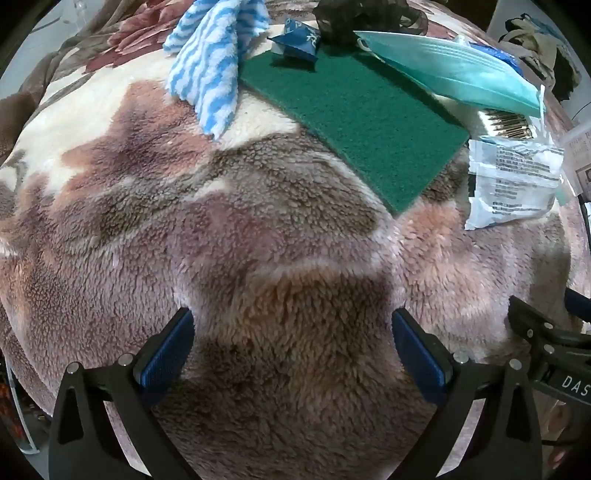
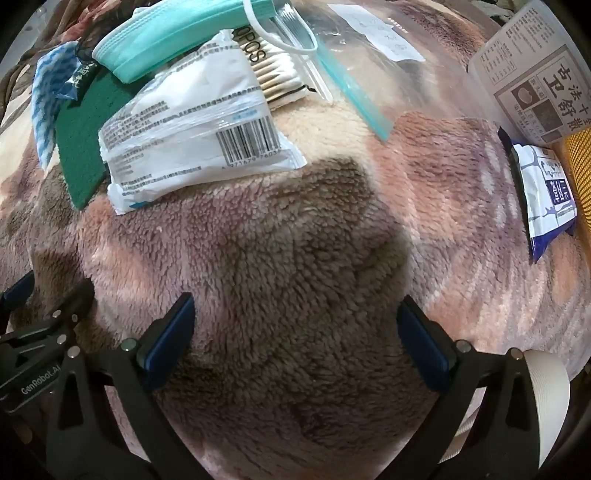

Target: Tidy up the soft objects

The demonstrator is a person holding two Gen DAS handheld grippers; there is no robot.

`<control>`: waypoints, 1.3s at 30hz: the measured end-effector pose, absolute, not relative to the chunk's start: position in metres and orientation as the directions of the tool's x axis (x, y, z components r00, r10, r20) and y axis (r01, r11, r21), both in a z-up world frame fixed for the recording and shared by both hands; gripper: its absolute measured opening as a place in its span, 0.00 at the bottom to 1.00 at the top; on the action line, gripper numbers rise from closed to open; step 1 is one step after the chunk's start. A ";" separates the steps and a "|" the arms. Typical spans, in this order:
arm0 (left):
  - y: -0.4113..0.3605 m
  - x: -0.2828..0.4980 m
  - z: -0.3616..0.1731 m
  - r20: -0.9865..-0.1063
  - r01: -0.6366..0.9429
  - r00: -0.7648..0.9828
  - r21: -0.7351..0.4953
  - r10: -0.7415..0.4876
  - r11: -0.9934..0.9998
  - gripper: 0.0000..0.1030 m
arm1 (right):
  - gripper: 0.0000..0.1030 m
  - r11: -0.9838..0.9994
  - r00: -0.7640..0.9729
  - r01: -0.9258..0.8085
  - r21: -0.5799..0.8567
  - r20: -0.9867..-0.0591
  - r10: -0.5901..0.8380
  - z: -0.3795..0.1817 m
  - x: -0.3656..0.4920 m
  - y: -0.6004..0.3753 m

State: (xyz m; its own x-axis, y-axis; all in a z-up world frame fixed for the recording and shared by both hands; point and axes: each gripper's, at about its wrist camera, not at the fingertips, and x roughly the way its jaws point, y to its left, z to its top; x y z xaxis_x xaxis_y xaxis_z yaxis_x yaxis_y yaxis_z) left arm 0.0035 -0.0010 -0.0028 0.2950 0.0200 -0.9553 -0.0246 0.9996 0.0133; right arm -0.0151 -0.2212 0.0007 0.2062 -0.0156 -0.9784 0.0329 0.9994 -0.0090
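Observation:
My left gripper (image 1: 291,343) is open and empty above the fleece blanket (image 1: 258,240). Ahead of it lie a green scouring pad (image 1: 354,114), a blue-striped cloth (image 1: 210,70), a teal face mask (image 1: 450,70), a small blue packet (image 1: 299,37) and a white plastic packet (image 1: 513,181). My right gripper (image 2: 295,339) is open and empty above the blanket (image 2: 295,258). Ahead of it lie the white packet (image 2: 192,140), the face mask (image 2: 173,37), the scouring pad (image 2: 85,147), the striped cloth (image 2: 46,96), cotton swabs (image 2: 277,77) and a clear zip bag (image 2: 369,59).
A black mesh item (image 1: 354,18) lies behind the pad. A printed jar (image 2: 535,74), a blue-white sachet (image 2: 550,199) and a yellow object (image 2: 580,177) sit at the right. The right gripper's body (image 1: 546,343) shows beside my left one.

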 end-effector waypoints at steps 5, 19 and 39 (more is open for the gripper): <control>-0.001 0.003 -0.002 -0.955 -0.025 0.296 0.012 0.018 1.000 1.00 | 1.00 0.999 0.207 0.033 -0.008 -0.978 -0.014 0.001 -0.015 -0.222; -0.003 0.002 -0.002 -0.955 -0.026 0.296 0.016 0.023 1.000 1.00 | 1.00 0.999 0.208 0.032 -0.005 -0.978 -0.012 -0.001 -0.014 -0.221; -0.006 0.002 -0.002 -0.955 -0.025 0.296 0.018 0.025 1.000 1.00 | 1.00 1.000 0.233 0.029 -0.006 -0.972 -0.013 -0.001 -0.017 -0.218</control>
